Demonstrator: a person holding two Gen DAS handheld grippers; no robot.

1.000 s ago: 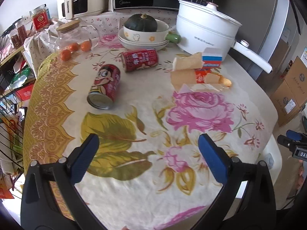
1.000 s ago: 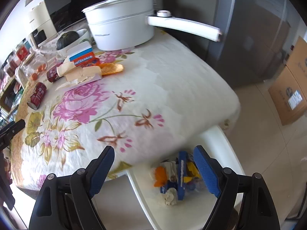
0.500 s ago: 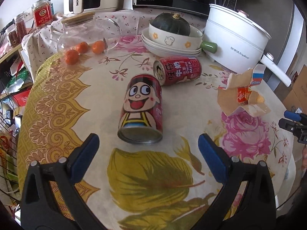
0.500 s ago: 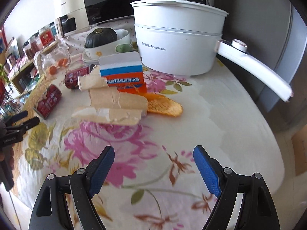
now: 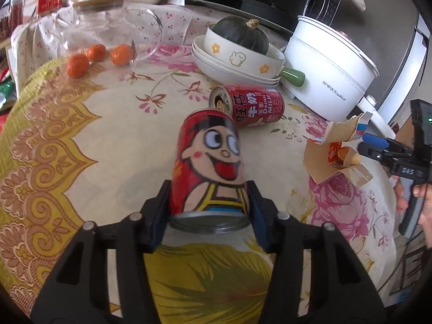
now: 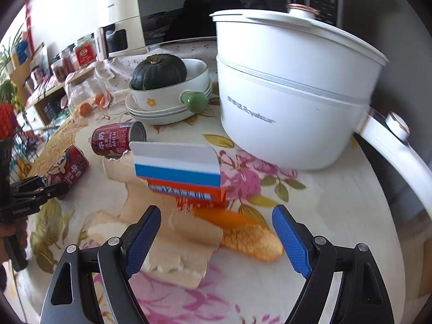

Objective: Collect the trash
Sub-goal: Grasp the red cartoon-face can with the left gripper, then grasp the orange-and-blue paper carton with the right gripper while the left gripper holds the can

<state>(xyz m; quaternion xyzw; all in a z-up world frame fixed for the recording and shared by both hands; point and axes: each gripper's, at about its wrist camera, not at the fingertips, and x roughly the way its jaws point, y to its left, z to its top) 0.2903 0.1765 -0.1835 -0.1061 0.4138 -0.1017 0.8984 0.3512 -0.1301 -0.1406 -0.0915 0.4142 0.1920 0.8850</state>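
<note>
Can in your left tool: red, a cartoon face grinning up its side, silver rim toward the camera, lying on the flowered tabletop. Both pads press its sides, so the jaws have just been closing and now grip it. Half a second back that same can lay clear ahead of wide-spread jaws; a second back it was small and far off to the left.

Second can lies on its side just beyond, near the stacked bowls.

Your right tool hangs open over the torn box, with its white, blue and orange bands and ragged cardboard flaps, beside an orange wrapper. Nothing is pinched there. A second ago this tool looked over the tabletop's edge at a white bin; now the box fills its view.
</note>
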